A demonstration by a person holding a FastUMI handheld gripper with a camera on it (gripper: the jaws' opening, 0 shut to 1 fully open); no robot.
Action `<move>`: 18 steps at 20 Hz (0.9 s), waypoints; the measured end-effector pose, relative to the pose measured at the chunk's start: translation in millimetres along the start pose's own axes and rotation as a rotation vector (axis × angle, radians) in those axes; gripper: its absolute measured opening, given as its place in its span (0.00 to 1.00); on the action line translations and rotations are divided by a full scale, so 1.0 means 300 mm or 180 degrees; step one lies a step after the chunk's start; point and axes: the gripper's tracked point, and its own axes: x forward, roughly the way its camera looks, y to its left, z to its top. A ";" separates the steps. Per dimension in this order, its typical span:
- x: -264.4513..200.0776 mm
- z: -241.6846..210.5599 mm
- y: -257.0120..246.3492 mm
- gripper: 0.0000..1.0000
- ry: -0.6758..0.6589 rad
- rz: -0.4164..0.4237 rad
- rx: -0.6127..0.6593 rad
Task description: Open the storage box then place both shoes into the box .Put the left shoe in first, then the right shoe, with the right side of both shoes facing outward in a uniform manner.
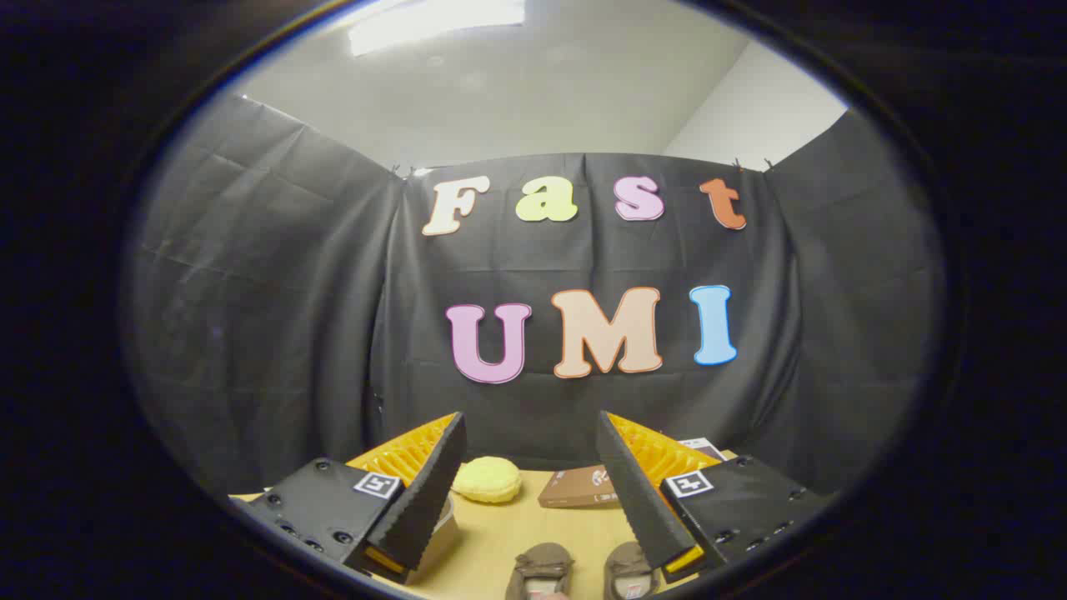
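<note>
Two brown slip-on shoes stand side by side on the wooden table (517,533), close under the fingers: one shoe (540,568) between them, the other shoe (627,568) partly behind the right finger. A brown storage box (575,489) lies flat and closed beyond the shoes, near the black cloth wall. My gripper (531,475) is held above the table with its fingers wide apart and nothing between them.
A yellow round cushion-like object (488,480) lies on the table to the left of the box, near the wall. Something pale (446,521) sits behind the left finger, mostly hidden. Black cloth closes off the back and both sides.
</note>
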 end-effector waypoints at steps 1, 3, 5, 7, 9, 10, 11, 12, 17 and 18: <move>-0.002 0.001 -0.003 0.99 -0.0006 -0.0005 -0.0003; -0.004 0.003 -0.014 0.99 -0.0015 -0.0022 -0.0003; -0.008 -0.002 -0.020 0.99 -0.0006 -0.0023 0.0007; -0.018 -0.012 -0.024 0.99 0.0021 -0.0017 -0.0009; -0.025 -0.011 -0.030 0.99 0.0014 -0.0028 -0.0028; -0.029 -0.009 -0.033 0.99 0.0010 -0.0036 -0.0027; -0.032 -0.010 -0.034 0.99 0.0010 -0.0042 -0.0025; -0.032 -0.008 -0.036 0.99 0.0012 -0.0046 -0.0022; -0.043 -0.013 -0.046 0.99 0.0034 -0.0061 -0.0005; -0.043 -0.015 -0.047 0.99 0.0038 -0.0063 -0.0002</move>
